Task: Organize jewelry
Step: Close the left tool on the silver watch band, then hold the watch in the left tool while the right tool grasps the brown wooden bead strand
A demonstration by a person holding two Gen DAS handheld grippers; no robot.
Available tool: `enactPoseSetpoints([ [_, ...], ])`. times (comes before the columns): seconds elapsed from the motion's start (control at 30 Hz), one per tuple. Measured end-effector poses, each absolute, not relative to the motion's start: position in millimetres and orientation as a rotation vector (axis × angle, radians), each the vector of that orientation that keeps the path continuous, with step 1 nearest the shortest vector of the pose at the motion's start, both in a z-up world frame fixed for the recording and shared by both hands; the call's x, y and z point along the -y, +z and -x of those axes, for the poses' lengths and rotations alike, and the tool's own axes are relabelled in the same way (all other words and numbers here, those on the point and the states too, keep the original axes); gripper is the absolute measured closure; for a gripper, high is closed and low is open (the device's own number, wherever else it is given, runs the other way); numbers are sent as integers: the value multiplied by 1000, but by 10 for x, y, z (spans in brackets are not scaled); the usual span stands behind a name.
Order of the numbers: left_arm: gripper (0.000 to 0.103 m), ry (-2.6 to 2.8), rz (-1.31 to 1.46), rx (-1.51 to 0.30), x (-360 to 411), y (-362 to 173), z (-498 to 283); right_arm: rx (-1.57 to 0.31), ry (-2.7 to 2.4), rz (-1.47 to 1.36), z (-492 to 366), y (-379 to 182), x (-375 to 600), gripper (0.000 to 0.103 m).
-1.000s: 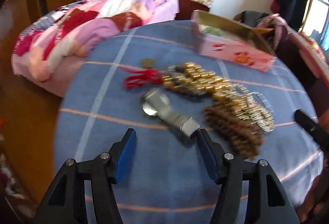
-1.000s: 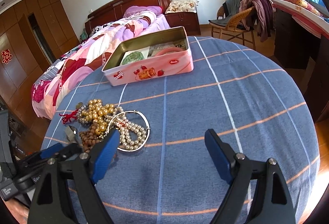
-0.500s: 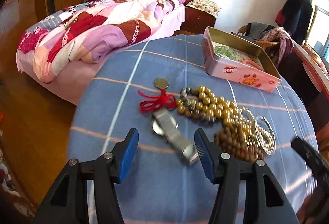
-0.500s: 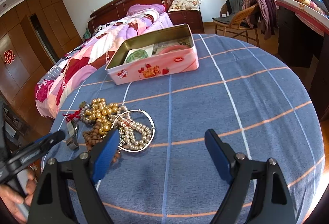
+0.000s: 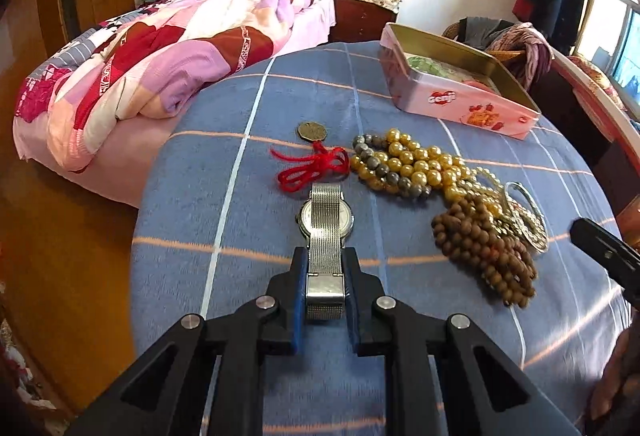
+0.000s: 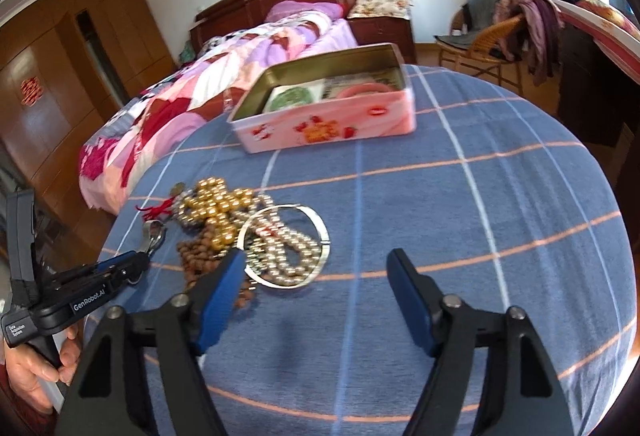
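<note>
The blue checked table (image 5: 240,316) carries the open pink tin (image 5: 460,103) at its far right, with the bead heap (image 5: 440,187) between the tin and the watch (image 5: 326,220), which lies near-centre. The watch's mesh strap runs straight away from the left gripper (image 5: 325,276), whose jaws are closing tight on the strap's near clasp end, so any carry to the tin goes far and right. The right gripper (image 6: 316,276) is narrowing but still wide apart with nothing between its jaws; it hovers by the beads, nearer the tin, and motion blur hides what the tin holds.

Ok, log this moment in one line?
left gripper: jaws closing on watch strap | right gripper: jaws closing, nothing between | tin: open
</note>
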State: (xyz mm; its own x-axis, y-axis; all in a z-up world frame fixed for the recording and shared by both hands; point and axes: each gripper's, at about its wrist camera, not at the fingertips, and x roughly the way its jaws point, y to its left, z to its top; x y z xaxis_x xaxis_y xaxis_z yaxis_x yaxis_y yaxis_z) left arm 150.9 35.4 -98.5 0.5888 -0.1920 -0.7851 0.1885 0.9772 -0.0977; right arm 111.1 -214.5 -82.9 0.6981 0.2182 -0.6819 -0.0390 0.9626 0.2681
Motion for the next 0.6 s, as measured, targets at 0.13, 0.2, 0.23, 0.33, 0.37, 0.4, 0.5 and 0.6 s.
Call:
enactPoseSetpoints([
  [0.13,87,-257,17,-862,-361,-873,-1428,-803,235,-198,-1126,-816,1926,42],
  [0.2,87,-265,34,-841,-386,-815,-1419,-803,274,-172,-1139,-800,1812,43],
  [0.23,87,-272,46,-831,-400,-778,-1417,-805,285,-167,-1157,-799,1772,43],
  [0.33,87,-290,61,-801,-422,-673,-1396,-832,322,-161,-1252,-818,1642,43],
  [0.37,87,-292,66,-795,-430,-650,-1386,-844,345,-163,-1284,-827,1597,44],
  [0.4,87,-295,72,-790,-441,-628,-1378,-856,365,-167,-1299,-841,1557,46],
  [0.5,87,-300,87,-778,-478,-573,-1361,-894,396,-164,-1348,-903,1451,50],
  [0.6,87,-296,83,-771,-513,-574,-1347,-933,359,-91,-1377,-991,1322,52],
])
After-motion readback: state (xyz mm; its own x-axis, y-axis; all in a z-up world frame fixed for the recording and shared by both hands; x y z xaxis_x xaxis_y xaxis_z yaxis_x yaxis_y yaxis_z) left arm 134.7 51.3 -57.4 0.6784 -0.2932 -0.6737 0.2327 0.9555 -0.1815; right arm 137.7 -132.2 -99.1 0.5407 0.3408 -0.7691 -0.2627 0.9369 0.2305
